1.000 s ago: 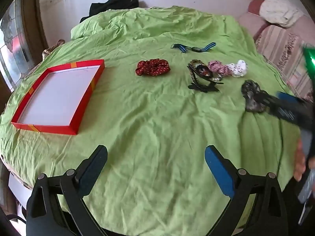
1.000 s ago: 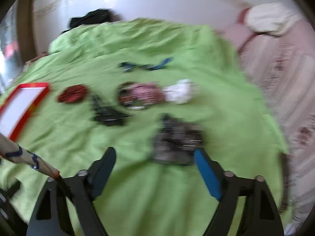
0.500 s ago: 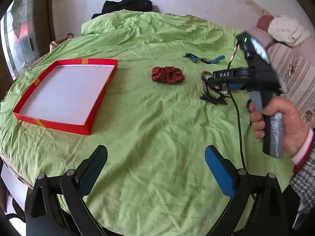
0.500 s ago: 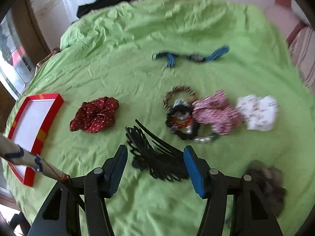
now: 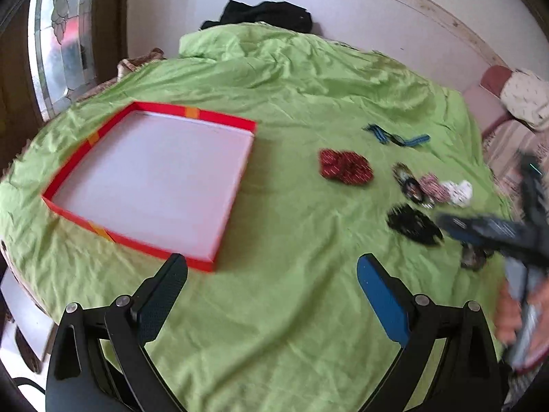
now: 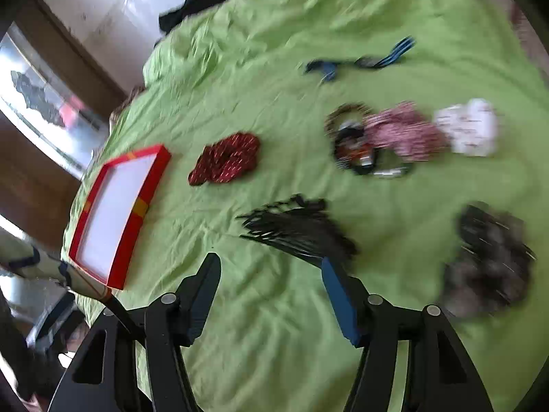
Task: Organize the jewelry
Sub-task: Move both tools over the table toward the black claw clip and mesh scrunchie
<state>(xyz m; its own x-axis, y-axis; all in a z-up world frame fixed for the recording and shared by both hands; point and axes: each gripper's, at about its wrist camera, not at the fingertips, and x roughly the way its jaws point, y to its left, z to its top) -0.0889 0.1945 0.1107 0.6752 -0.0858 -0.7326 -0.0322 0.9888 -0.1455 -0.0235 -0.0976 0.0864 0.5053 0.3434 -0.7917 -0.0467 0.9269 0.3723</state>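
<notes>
A red box [image 5: 151,178] with a white floor lies empty on the green cloth; it also shows in the right wrist view [image 6: 116,213]. Hair accessories lie to its right: a red scrunchie [image 5: 345,170] [image 6: 226,163], a black comb clip [image 5: 411,225] [image 6: 298,228], a pile of bracelets [image 6: 357,147], a pink scrunchie [image 6: 405,134], a white scrunchie [image 6: 470,130], a blue ribbon [image 6: 360,61] and a dark scrunchie [image 6: 490,257]. My left gripper [image 5: 271,281] is open and empty, near the box's front corner. My right gripper [image 6: 271,288] is open and empty, just short of the comb clip.
The green cloth [image 5: 274,326] covers a round table. Black clothing [image 5: 264,13] lies at the far edge by the white wall. A striped sofa [image 5: 507,127] stands at the right. A window [image 5: 58,41] is at the left.
My left gripper has swung left, bringing the red box closer. My right gripper has drawn back and tilted, its jaws wider; the comb clip now lies just beyond its fingertips.
</notes>
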